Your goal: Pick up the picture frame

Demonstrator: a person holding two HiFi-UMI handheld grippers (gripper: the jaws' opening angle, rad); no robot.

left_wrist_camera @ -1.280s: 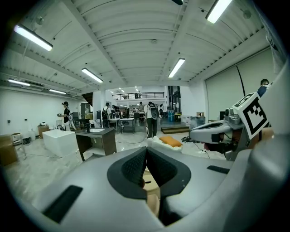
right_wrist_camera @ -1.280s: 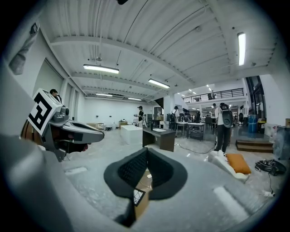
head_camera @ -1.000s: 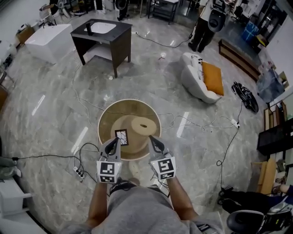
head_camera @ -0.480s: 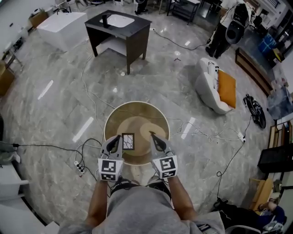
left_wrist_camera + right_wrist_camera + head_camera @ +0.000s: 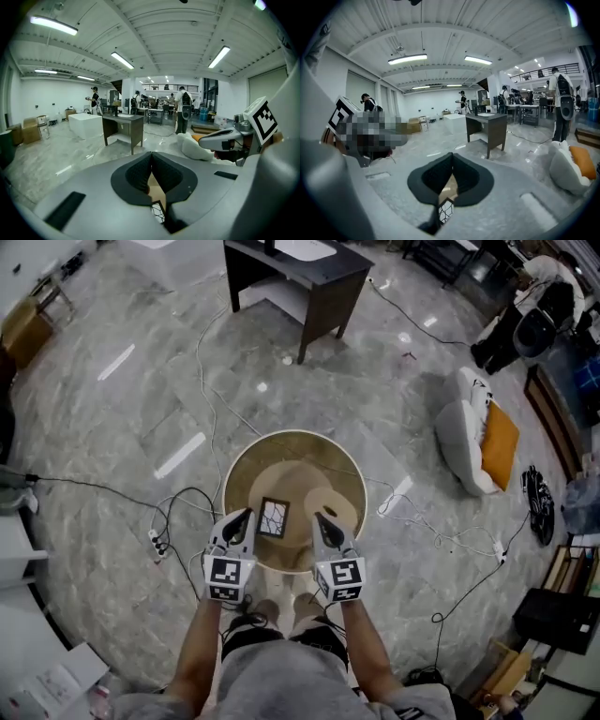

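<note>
One picture frame (image 5: pixel 274 517), dark-edged with a white pane crossed by black crackle lines, is lying flat on a round wooden table (image 5: pixel 246 457). It is sitting on the near half of the tabletop, just left of a pale round disc (image 5: pixel 332 506).

Two handheld grippers are hovering over the table's near edge, one on either side of the frame. The left gripper (image 5: pixel 246 516) is pointing at the frame's left edge from just beside it. The right gripper (image 5: pixel 319 518) is sitting a little farther off, over the disc's near side. Both are clenched with nothing between their jaws (each gripper's own view is showing its dark pads pressed together, with a corner of the frame peeking out below them). Neither gripper appears to be touching the frame.

Beyond the table, grey marble floor (image 5: pixel 122 427) is spreading in every direction, with cables (image 5: pixel 202 381) trailing across it to a white power strip (image 5: pixel 157 542) at the left. A dark wooden stand with a white basin (image 5: pixel 309 277) is standing at the top of the head view. A white armchair with an orange cushion (image 5: pixel 478 442) is sitting to the right, and a person in dark clothes (image 5: pixel 530 320) is standing in the far upper right corner.
</note>
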